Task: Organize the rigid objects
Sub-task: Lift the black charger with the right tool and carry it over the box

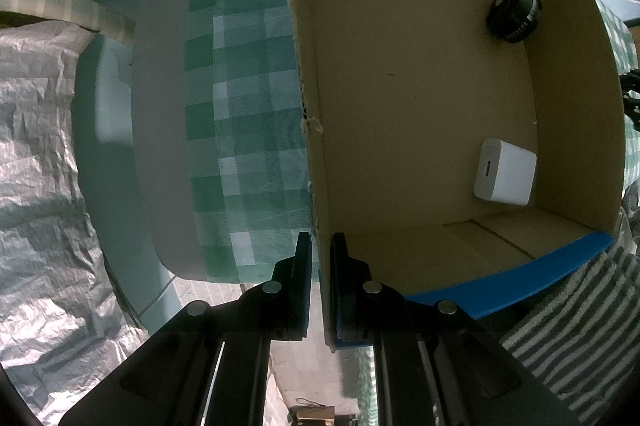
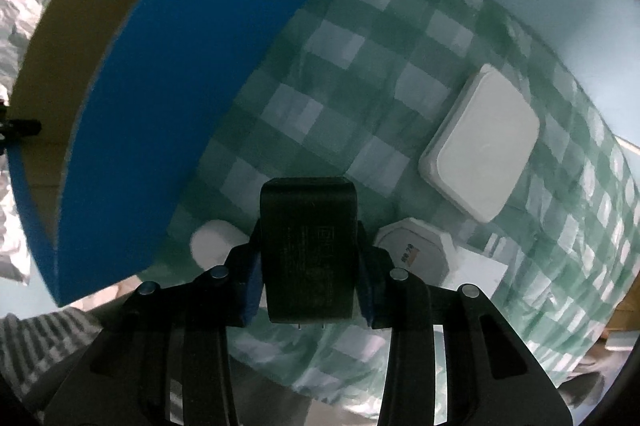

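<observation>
Landmark: cardboard box (image 1: 400, 98), open top, blue outside, standing on the green checked cloth (image 1: 248, 130).
Left gripper (image 1: 321, 258): jaws closed onto the box's left wall, one finger outside, one inside; it pins the box in place.
Box contents: black round part (image 1: 514, 12) in the far right corner; white cube charger (image 1: 505, 172) against the right wall, nearer the camera. The left and middle of the floor are bare.
Right gripper (image 2: 308, 258): clamped on a black power adapter (image 2: 308, 246), held off the cloth, outside the box and just right of its blue wall (image 2: 180, 106).
Still on the cloth, right of the box: white cylinder (image 2: 212, 242), white octagonal piece (image 2: 416, 250), white rounded case (image 2: 480, 142), a flat white card (image 2: 480, 270).
Step in hand (my reading): carry the adapter over the blue wall and set it down inside.
To do it well: lift clear of the rim before crossing; aim for the bare floor, away from the charger and the black part; lower close to the floor before letting go; keep the left grip firm so the box does not slide.
Risk: adapter prongs, faintly visible below it, could catch on the rim.
</observation>
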The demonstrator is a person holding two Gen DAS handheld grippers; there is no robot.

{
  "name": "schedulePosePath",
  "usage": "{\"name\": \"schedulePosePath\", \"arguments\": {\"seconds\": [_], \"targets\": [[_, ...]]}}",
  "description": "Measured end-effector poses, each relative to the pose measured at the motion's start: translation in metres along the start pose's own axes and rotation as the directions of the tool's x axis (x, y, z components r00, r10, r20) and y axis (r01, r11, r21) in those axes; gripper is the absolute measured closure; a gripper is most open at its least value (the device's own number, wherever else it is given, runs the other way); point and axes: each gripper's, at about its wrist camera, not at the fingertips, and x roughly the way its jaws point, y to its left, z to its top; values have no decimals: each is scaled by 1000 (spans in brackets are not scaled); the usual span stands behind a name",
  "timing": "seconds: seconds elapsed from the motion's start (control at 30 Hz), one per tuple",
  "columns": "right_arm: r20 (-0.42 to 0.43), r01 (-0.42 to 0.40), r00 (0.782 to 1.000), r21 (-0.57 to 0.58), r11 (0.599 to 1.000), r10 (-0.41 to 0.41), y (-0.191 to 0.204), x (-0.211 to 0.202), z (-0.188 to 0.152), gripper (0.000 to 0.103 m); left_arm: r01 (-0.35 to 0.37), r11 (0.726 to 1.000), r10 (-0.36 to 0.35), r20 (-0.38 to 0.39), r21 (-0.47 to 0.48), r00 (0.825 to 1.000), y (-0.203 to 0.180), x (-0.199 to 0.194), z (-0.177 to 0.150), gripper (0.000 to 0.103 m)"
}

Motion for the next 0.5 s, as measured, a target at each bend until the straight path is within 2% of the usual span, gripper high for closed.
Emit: {"name": "schedulePosePath", "arguments": {"seconds": [0.33,0.5], "targets": [[48,-33,998,-28,999,35,1,-57,5,66,2,1000,-2,-1,-1,1000,-1,0,1,94],[75,-47,996,-48,998,51,24,-87,1,66,4,1000,-4,0,-3,1000,0,1,0,94]]}}
